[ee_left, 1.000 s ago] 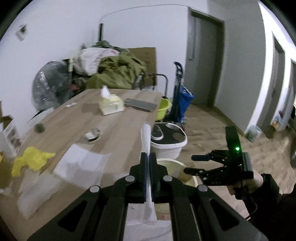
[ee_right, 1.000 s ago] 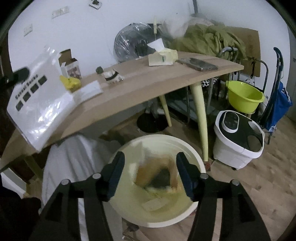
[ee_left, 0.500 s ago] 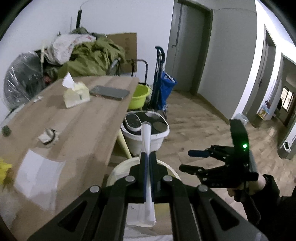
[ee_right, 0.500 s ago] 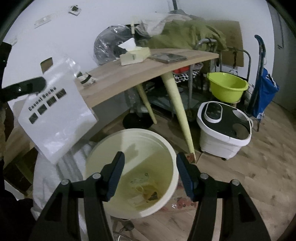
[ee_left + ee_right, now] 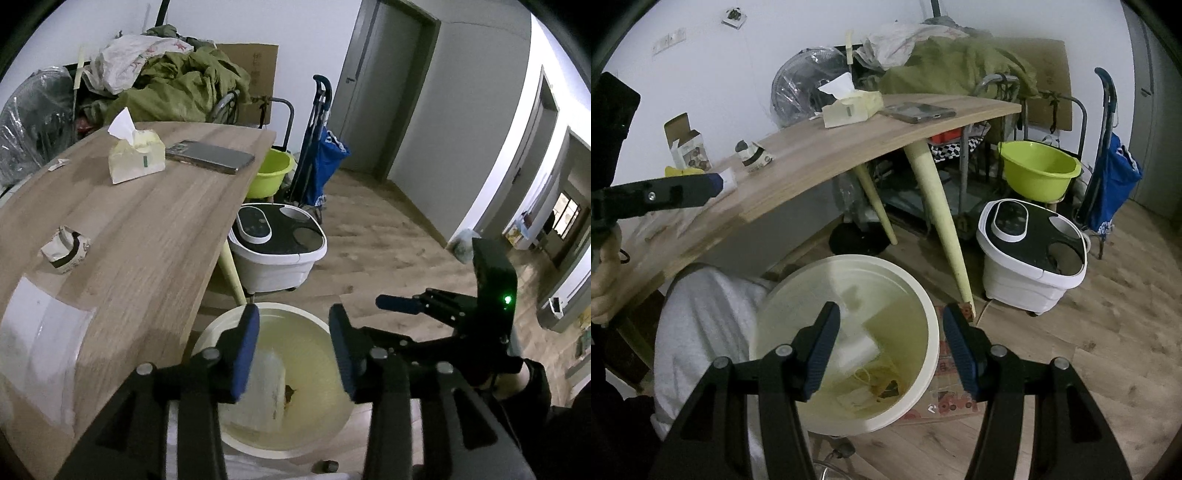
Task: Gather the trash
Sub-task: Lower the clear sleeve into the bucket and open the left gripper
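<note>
A cream bin (image 5: 291,307) stands on the floor beside the wooden table (image 5: 155,236). My left gripper (image 5: 293,332) hangs over its mouth with its jaws opening and nothing pressed between the pads. Below them a clear plastic bag (image 5: 266,387) lies loose inside the bin, also seen in the right wrist view (image 5: 857,339). My right gripper (image 5: 892,325) stands open and empty above the bin's rim (image 5: 932,332). One of the left gripper's fingers (image 5: 683,190) shows at the left there. A crumpled wrapper (image 5: 66,249) and a clear bag (image 5: 40,332) lie on the table.
On the table are a tissue pack (image 5: 135,157) and a phone (image 5: 210,157). A white foot-bath tub (image 5: 277,251), a green basin (image 5: 271,173) and a blue trolley bag (image 5: 327,162) stand beyond the bin. A person's grey trouser leg (image 5: 701,314) touches the bin's left side.
The left gripper, shut on the clear bag before, swung right and down over the bin, its jaws parted, and the bag dropped in. The right gripper shifted a little beside the bin, still open.
</note>
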Demonstrator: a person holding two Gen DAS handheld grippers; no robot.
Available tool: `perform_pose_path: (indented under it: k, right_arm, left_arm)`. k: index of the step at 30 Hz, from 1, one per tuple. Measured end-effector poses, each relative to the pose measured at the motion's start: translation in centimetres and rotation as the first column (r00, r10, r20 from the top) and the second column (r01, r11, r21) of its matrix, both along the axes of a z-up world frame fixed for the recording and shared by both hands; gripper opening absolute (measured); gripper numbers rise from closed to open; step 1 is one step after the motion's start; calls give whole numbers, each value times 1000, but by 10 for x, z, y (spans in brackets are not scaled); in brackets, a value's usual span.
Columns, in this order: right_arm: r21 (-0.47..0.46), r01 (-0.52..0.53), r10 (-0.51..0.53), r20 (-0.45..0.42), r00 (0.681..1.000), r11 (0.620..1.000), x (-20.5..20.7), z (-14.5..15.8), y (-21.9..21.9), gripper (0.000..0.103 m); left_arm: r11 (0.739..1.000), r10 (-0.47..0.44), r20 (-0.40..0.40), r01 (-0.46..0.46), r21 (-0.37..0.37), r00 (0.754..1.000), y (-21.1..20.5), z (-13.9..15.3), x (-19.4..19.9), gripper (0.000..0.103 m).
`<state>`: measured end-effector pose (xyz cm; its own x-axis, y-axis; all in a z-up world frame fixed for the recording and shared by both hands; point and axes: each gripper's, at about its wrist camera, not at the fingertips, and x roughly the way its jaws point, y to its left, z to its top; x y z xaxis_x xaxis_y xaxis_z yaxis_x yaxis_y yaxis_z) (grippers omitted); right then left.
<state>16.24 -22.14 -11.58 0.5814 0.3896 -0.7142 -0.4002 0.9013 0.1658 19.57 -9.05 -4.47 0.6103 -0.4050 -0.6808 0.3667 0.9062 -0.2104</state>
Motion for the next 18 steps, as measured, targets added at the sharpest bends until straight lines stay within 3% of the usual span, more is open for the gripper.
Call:
perform_pose_path:
  k: [18]
  right_arm:
    - [-11,-74,75,85,994,997,-1,35,50,56]
  left_arm:
    - [989,148,43,-148,5,988,76,10,-40,41]
